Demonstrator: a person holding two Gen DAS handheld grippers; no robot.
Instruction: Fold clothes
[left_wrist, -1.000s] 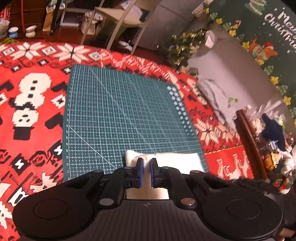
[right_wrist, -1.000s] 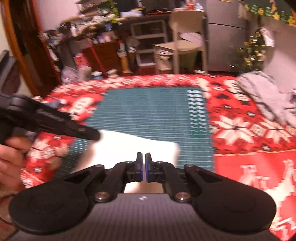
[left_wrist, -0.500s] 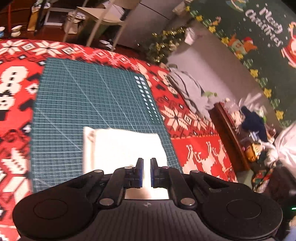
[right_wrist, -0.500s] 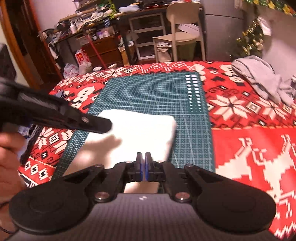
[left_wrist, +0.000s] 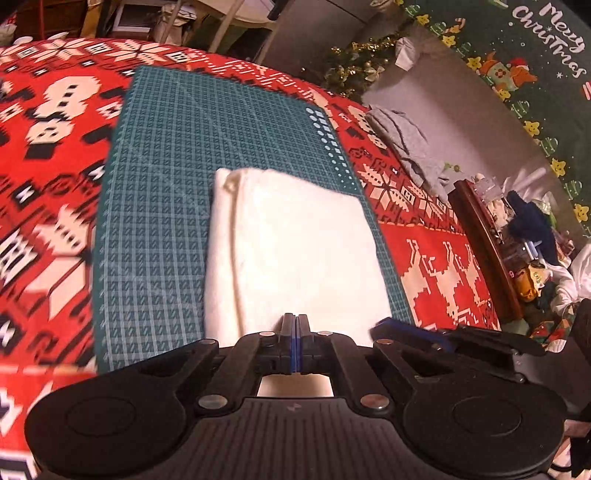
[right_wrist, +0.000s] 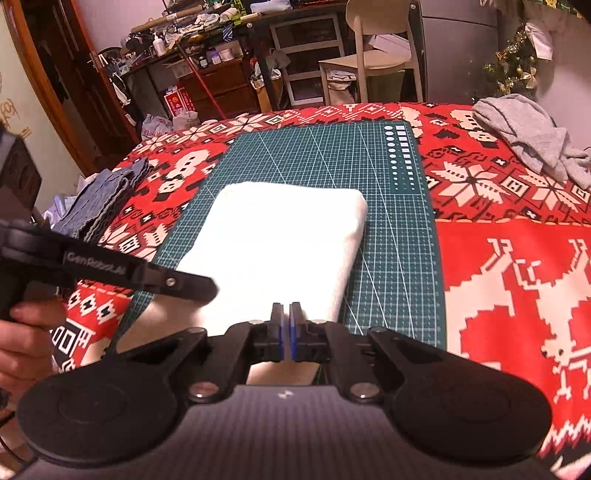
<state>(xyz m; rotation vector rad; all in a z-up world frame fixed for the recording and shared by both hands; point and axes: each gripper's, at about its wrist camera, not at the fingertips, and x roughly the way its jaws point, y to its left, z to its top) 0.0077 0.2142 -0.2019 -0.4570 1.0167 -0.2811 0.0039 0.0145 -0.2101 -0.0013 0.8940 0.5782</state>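
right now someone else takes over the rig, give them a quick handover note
Left gripper: shut, jaws just closed, at the near edge of the white cloth; whether it pinches cloth I cannot tell.
Right gripper: shut, at the same near edge, grip also unclear.
The white cloth lies folded into a rectangle on the green cutting mat.
A folded blue-grey stack sits left of the mat; a crumpled grey garment lies far right, unfolded.
Left: finish the white piece, then probably the grey one.
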